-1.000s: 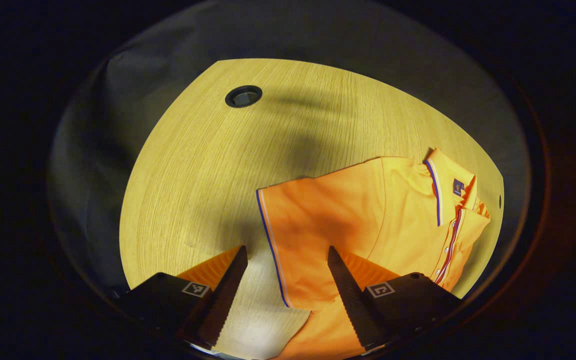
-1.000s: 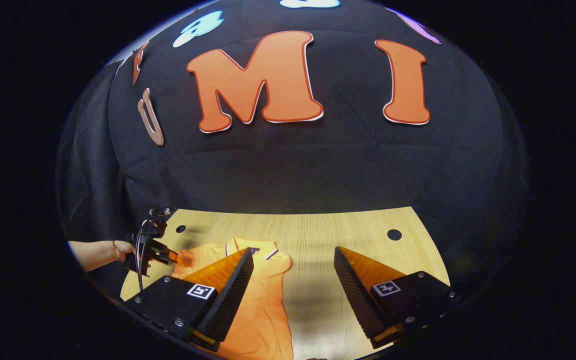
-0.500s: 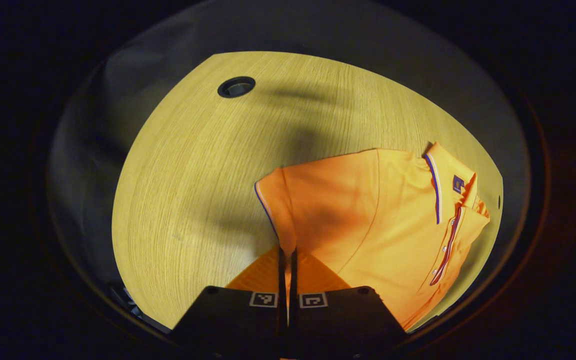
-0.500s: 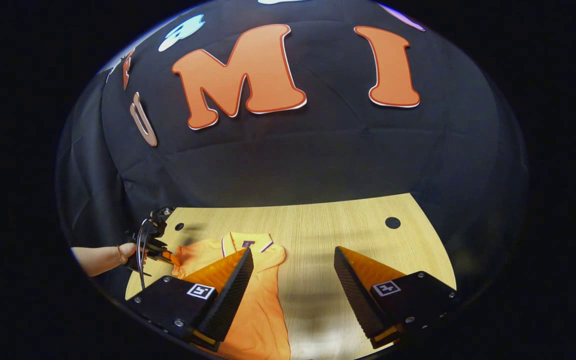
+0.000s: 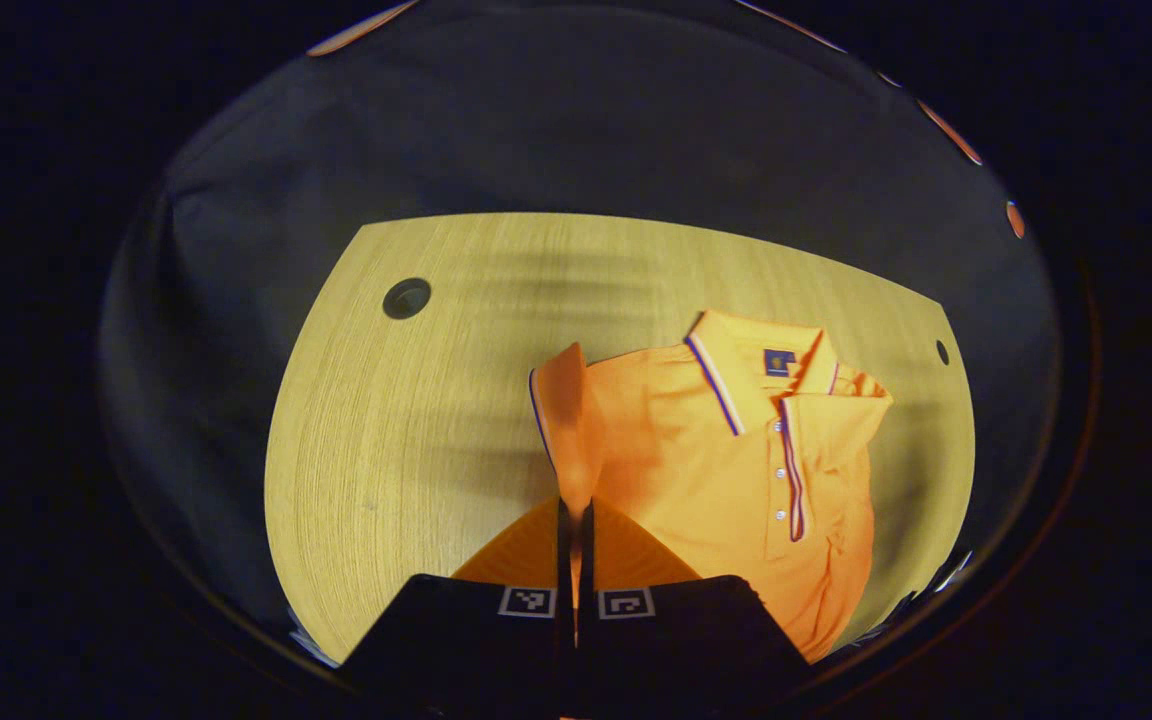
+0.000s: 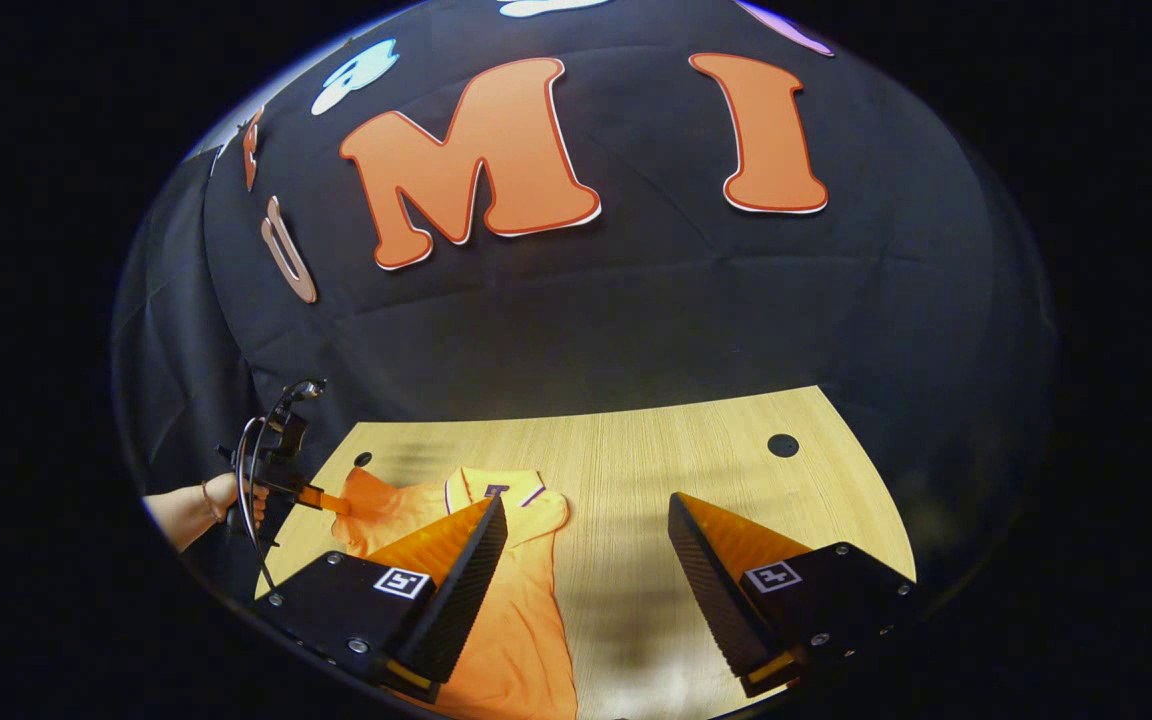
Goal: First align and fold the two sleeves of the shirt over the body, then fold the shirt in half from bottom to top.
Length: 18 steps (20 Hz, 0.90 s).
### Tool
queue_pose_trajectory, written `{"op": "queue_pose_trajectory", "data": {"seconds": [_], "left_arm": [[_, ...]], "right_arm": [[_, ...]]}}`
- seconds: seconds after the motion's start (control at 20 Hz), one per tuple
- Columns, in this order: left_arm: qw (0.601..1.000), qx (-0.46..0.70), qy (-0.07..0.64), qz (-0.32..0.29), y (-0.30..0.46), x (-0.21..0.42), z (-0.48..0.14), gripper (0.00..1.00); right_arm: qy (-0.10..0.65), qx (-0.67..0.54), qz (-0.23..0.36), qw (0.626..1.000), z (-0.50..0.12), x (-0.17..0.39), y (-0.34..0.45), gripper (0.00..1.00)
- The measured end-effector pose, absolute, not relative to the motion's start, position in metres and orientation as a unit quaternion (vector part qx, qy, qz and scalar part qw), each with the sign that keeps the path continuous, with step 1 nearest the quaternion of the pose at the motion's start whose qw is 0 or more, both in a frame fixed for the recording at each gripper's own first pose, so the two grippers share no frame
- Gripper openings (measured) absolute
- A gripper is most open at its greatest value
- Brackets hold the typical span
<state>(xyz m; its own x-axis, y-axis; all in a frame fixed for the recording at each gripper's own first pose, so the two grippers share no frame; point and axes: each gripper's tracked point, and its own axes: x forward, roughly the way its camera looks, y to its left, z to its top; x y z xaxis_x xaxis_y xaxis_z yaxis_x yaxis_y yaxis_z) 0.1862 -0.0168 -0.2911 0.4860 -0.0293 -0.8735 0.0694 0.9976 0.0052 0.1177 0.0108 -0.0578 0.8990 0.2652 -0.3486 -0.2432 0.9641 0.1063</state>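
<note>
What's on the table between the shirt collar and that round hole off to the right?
Nothing: in the right gripper view, bare table runs from the collar to the hole.

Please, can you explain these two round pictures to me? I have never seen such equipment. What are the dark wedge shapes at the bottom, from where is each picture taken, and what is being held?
No robot is here. A person holds a two-finger claw in each hand, and a wide-angle camera rides on each claw, looking forward along its fingers. The wedges at the bottom are those fingers.

In the left gripper view, the left claw is shut on the sleeve of an orange polo shirt, lifting it off the wooden table.

In the right gripper view, the right claw is open and holds nothing, above the table beside the shirt. Farther left you see the person's hand holding the left claw on the sleeve.

The black cloth behind is the booth's wall.
</note>
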Motion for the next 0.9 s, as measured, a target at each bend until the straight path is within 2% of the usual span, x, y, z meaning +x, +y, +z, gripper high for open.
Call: {"op": "queue_pose_trajectory", "data": {"seconds": [0.25,0.7,0.75,0.8,0.9], "left_arm": [[0.867,0.055,0.488,-0.079,-0.084,0.179,-0.271,0.01],[0.847,0.111,0.505,-0.123,-0.175,0.163,-0.321,0.02],[0.846,0.101,0.506,-0.131,-0.183,0.16,-0.327,0.08],[0.846,0.085,0.509,-0.136,-0.19,0.156,-0.327,0.21],[0.843,0.061,0.517,-0.132,-0.191,0.147,-0.331,0.25]], "right_arm": [[0.174,0.031,0.134,0.975,-0.052,0.104,0.004,0.99],[0.186,0.022,0.11,0.976,-0.067,0.072,-0.025,0.98],[0.188,0.02,0.107,0.976,-0.07,0.069,-0.027,0.99],[0.191,0.019,0.105,0.976,-0.072,0.065,-0.028,0.98],[0.195,0.019,0.102,0.975,-0.076,0.062,-0.026,0.98]]}}
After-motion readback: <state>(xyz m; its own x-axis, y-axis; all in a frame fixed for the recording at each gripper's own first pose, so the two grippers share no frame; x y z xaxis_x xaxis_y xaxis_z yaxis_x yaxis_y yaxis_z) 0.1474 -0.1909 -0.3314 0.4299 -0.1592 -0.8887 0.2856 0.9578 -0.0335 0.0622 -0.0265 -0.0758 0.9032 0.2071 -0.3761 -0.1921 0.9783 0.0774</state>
